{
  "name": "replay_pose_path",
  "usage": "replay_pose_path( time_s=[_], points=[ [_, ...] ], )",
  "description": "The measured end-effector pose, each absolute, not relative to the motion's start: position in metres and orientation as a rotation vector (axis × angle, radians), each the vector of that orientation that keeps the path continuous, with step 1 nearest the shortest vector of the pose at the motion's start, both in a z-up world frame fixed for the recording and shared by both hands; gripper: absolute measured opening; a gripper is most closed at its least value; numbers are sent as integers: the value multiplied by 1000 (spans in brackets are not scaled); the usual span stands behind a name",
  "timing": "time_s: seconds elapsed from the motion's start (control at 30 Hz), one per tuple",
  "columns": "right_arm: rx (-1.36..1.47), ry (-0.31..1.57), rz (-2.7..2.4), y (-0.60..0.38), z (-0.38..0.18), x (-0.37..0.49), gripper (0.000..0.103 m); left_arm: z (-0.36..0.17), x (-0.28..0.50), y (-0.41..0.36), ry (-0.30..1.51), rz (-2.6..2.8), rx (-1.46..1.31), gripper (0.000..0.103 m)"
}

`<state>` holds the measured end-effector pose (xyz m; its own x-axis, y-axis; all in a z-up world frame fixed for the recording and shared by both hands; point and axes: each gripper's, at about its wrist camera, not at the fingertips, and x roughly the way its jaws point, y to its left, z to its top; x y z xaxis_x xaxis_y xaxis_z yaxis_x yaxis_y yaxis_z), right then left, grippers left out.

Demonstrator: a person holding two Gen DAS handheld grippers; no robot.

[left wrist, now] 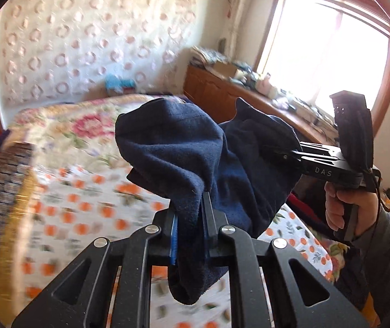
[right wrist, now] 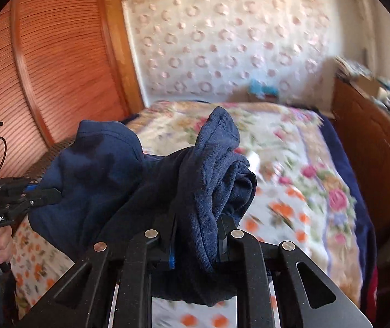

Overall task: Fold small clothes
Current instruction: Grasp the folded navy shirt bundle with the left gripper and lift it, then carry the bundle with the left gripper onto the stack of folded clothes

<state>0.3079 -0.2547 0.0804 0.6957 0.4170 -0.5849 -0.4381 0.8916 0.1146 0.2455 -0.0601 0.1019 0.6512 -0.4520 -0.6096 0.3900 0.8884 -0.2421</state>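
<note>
A: Left hand-held gripper [left wrist: 190, 216] pinching a bunched edge of the navy fleece garment [left wrist: 173, 147]; cloth wadded between the pads, tail drooping below the jaws.

B: Same on the other side. Right hand-held gripper [right wrist: 195, 229] clamped on a rolled fold of the navy fleece garment [right wrist: 99, 169]. Also visible in the left view, coming in from the right, handle gripped in a hand [left wrist: 350, 207].

A: Garment slung between the two, sagging in the middle, clear of the bed [left wrist: 91, 207]. Floral blanket [right wrist: 290, 164] behind, orange-print sheet in front.

B: Step in hand, by judgement: lifting and opening out. No fold made yet; still crumpled.

A: Type of garment hard to tell. Hemmed corner sticking up in the right view, nothing more.

B: Next move likely needing: spreading apart to draw the cloth taut, then lowering flat onto the bed. Both pinches thick with gathered cloth, so probably regripping at true corners first.

A: Risk: bunched layers slipping out unevenly.
</note>
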Motion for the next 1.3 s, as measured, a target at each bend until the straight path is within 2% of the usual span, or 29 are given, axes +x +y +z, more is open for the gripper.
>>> replay_pose_path(
  time_s=[0.33, 0.57, 0.83, 0.93, 1.03, 1.2, 1.3],
  points=[
    [-148, 545, 742, -101, 117, 347, 19, 145, 208, 92, 582, -253, -136, 14],
    [-190, 551, 908, -4, 99, 416, 19, 132, 197, 177, 559, -45, -163, 14],
    [-152, 643, 945, 56, 49, 488, 19, 70, 198, 207, 621, 24, -245, 14],
    [-183, 658, 855, 70, 37, 506, 24, 51, 195, 209, 644, 52, -259, 15],
    [-224, 596, 776, 70, 43, 503, 36, 41, 190, 217, 647, 62, -277, 16],
    [-226, 486, 774, 64, 52, 477, 36, 42, 178, 220, 651, 91, -265, 20],
    [-170, 509, 858, 56, 41, 472, 36, 41, 175, 222, 657, 101, -267, 21]
  ],
)
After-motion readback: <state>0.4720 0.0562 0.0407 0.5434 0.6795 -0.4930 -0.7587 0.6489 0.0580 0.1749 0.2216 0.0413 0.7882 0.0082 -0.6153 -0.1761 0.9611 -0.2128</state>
